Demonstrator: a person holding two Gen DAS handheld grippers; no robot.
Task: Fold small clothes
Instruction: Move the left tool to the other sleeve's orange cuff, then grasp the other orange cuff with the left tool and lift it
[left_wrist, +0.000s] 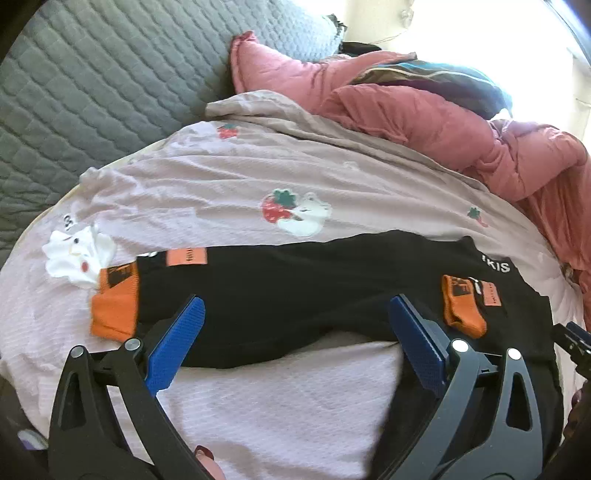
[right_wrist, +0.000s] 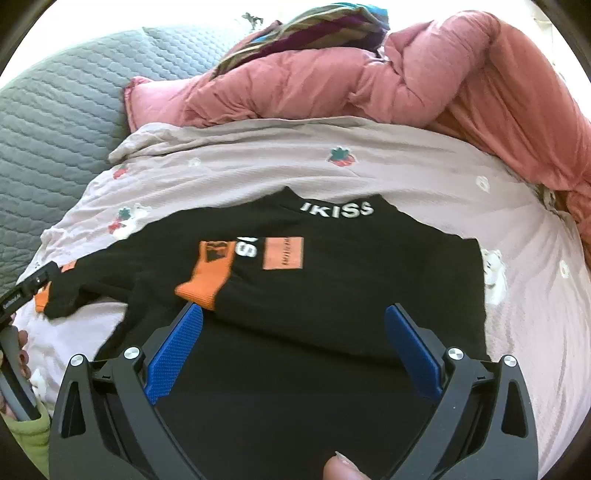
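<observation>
Judging by the lie, you have both orange-cuffed sleeves folded across the black top (right_wrist: 295, 280) mid-bedspread (left_wrist: 258, 177); left gripper (left_wrist: 295, 332) and right gripper (right_wrist: 293, 343) hover spread, empty; the lengthwise folds remain

Matt black cloth top (right_wrist: 332, 280)

Bed surface and surrounding bedding

A pale pink bedsheet (left_wrist: 236, 177) printed with strawberries and white rabbits covers the bed. A crumpled salmon-pink quilt (right_wrist: 424, 70) lies along its far edge, touching the sheet. A striped multicolour cloth (right_wrist: 314, 29) rests on top of the quilt. A grey quilted cover (left_wrist: 92, 85) lies beside the sheet on the left.
</observation>
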